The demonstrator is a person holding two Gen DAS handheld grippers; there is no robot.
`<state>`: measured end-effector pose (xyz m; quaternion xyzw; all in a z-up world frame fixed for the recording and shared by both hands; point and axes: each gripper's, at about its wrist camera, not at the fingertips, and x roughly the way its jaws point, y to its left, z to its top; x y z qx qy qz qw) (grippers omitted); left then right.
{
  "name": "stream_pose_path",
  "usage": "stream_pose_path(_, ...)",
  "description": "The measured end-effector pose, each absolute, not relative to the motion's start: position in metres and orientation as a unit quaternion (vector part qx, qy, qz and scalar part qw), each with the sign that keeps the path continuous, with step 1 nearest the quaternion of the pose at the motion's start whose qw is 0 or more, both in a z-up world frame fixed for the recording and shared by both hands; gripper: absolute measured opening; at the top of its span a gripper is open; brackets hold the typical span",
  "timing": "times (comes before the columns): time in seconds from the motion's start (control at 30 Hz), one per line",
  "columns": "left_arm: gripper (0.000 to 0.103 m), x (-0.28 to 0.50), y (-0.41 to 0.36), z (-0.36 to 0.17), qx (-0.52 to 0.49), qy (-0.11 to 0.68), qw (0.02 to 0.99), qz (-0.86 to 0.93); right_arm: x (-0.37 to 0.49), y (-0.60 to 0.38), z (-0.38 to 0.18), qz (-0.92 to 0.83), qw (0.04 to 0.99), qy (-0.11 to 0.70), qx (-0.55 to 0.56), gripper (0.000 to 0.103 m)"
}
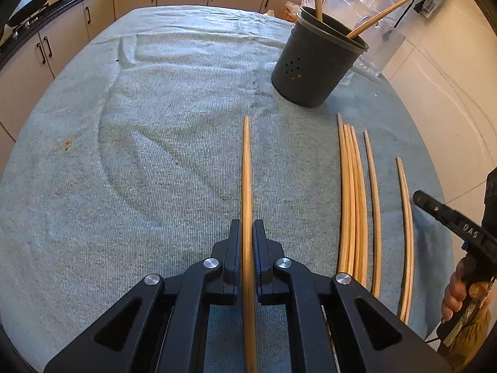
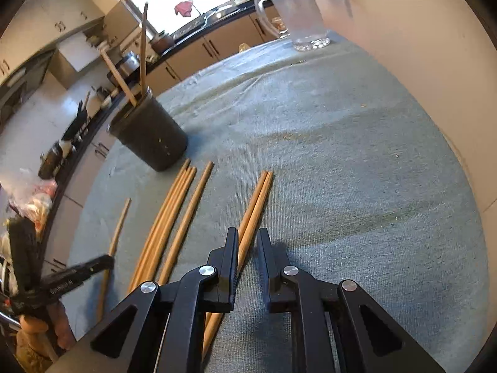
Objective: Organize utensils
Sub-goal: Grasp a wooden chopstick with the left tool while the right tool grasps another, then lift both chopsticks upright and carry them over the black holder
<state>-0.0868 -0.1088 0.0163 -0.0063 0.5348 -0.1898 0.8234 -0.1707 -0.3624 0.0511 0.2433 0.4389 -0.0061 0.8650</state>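
My left gripper (image 1: 247, 227) is shut on a wooden chopstick (image 1: 247, 168) that points forward over the grey-green cloth. Several more chopsticks (image 1: 352, 192) lie in a row to its right. A dark grey utensil holder (image 1: 313, 65) stands at the far right with two chopsticks in it. In the right wrist view my right gripper (image 2: 248, 236) is open and empty, low over a pair of chopsticks (image 2: 257, 199) lying side by side. The holder (image 2: 152, 136) stands ahead to the left. My left gripper (image 2: 77, 275) shows at the left edge with its chopstick (image 2: 119, 227).
A cloth-covered table (image 1: 139, 124) holds everything. A clear glass pitcher (image 2: 298, 12) stands at the far end near a white wall (image 2: 419, 46). Kitchen counters and cabinets (image 1: 93, 9) run beyond the table. The right gripper's body (image 1: 459, 230) shows at the right edge.
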Motion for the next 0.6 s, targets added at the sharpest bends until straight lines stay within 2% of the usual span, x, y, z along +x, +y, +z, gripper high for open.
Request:
stream_pose_path(0.23,0.007,-0.085,-0.108,0.016,-0.012,0.538,0.821,-0.191,-0.157,-0.348,0.047,-0.031,0.861,0.468,0.195,0.011)
stream_pose_path(0.6,0.007,-0.027,-0.122,0.017,-0.032,0.621,0.766,-0.162,-0.110,-0.355,0.051,-0.062,0.825,0.545,0.136,0.011)
